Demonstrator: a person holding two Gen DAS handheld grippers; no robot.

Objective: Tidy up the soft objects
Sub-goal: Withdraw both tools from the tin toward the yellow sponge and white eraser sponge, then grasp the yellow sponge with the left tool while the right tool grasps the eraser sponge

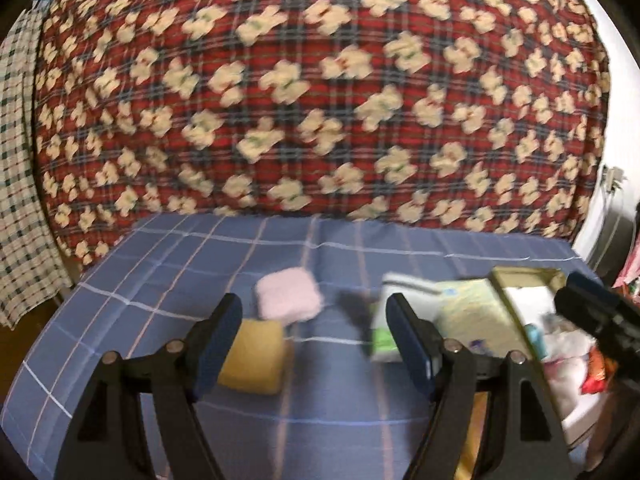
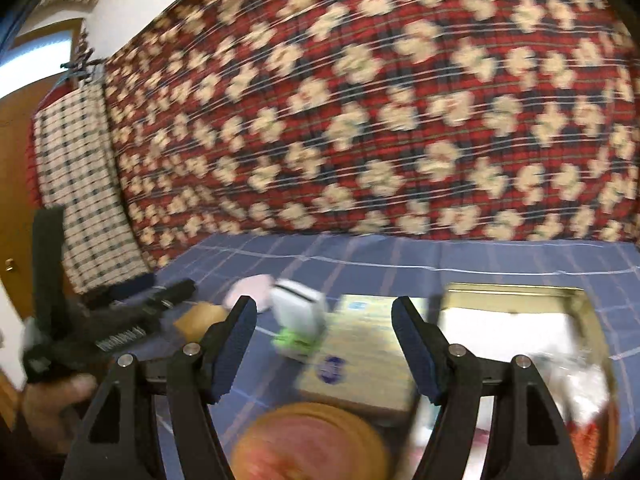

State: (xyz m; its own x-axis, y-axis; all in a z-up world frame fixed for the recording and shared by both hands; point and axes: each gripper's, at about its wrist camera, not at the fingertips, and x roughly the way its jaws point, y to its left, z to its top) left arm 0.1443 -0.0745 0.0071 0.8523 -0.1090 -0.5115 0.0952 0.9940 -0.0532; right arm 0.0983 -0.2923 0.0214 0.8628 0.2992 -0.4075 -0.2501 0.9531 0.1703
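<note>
Left tongs [image 1: 314, 334], foreground, jaws apart and empty above a blue checked bedsheet [image 1: 168, 264]. Between their fingers lie a mustard-yellow folded cloth [image 1: 256, 356] and, just behind and touching it, a pink fluffy folded cloth [image 1: 288, 294]. Right tongs [image 2: 324, 340], jaws likewise apart and empty, hover over a pale yellow flat packet [image 2: 368, 344]; beside it, a white-and-green tissue pack [image 2: 298, 320] and an open gold-rimmed box [image 2: 516, 292]. Background: red plaid quilt [image 1: 320, 100].

Left gripper [image 1: 314, 334] and right gripper [image 2: 324, 338] alike — black angular arms, dark blue ribbed pads, silver pivot pins
</note>
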